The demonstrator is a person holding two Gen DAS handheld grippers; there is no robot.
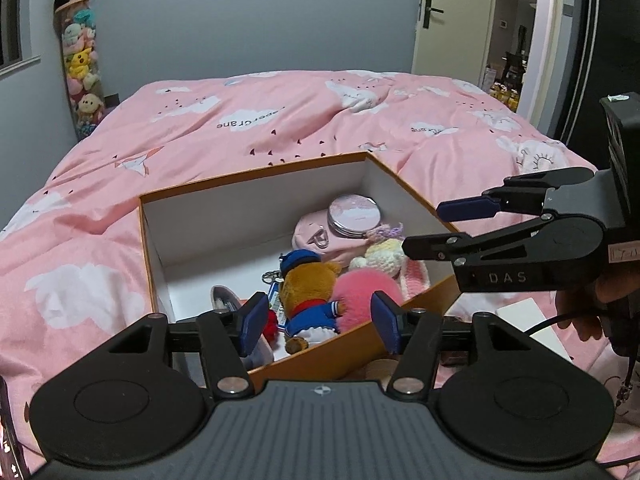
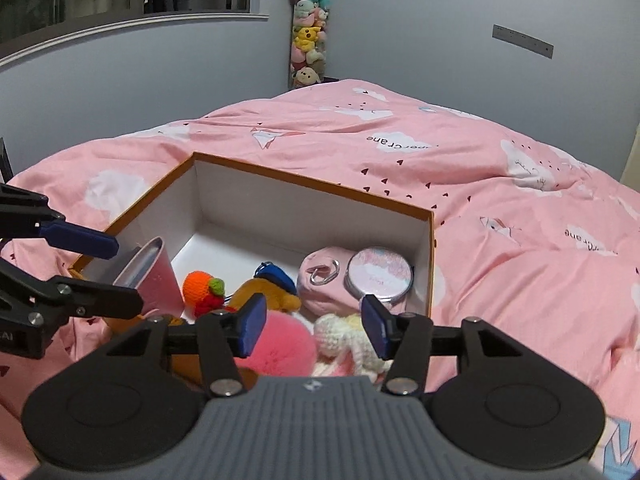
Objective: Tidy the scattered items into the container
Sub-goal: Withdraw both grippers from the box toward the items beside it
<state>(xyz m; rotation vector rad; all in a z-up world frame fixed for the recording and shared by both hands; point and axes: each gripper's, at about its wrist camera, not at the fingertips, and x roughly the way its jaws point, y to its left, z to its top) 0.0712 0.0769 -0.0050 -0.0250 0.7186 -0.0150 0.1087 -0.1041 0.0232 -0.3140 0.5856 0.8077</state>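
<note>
An orange box (image 1: 256, 172) with a white inside lies on the pink duvet (image 1: 280, 116). In it are a brown bear in a blue sailor suit (image 1: 308, 288), a pink pompom (image 1: 356, 292), a crocheted white doll (image 1: 380, 256), a round pink tin (image 1: 354, 214) on a pink pouch (image 1: 312, 240), a tilted pink cup (image 2: 156, 276) and an orange crocheted fruit (image 2: 200, 284). My left gripper (image 1: 320, 320) hovers open over the box's near edge, holding nothing. My right gripper (image 2: 314, 328) is open and empty above the pompom (image 2: 280, 348) and doll (image 2: 340, 336). Each gripper shows in the other's view: right gripper (image 1: 444, 228), left gripper (image 2: 112, 272).
The box (image 2: 312, 184) sits near the bed's front corner, with duvet (image 2: 500, 200) stretching behind and beside it. A column of plush toys (image 1: 80, 64) hangs on the far wall. A door (image 1: 452, 16) stands ajar at the back right. A flat white item (image 1: 532, 316) lies by a hand (image 1: 580, 308).
</note>
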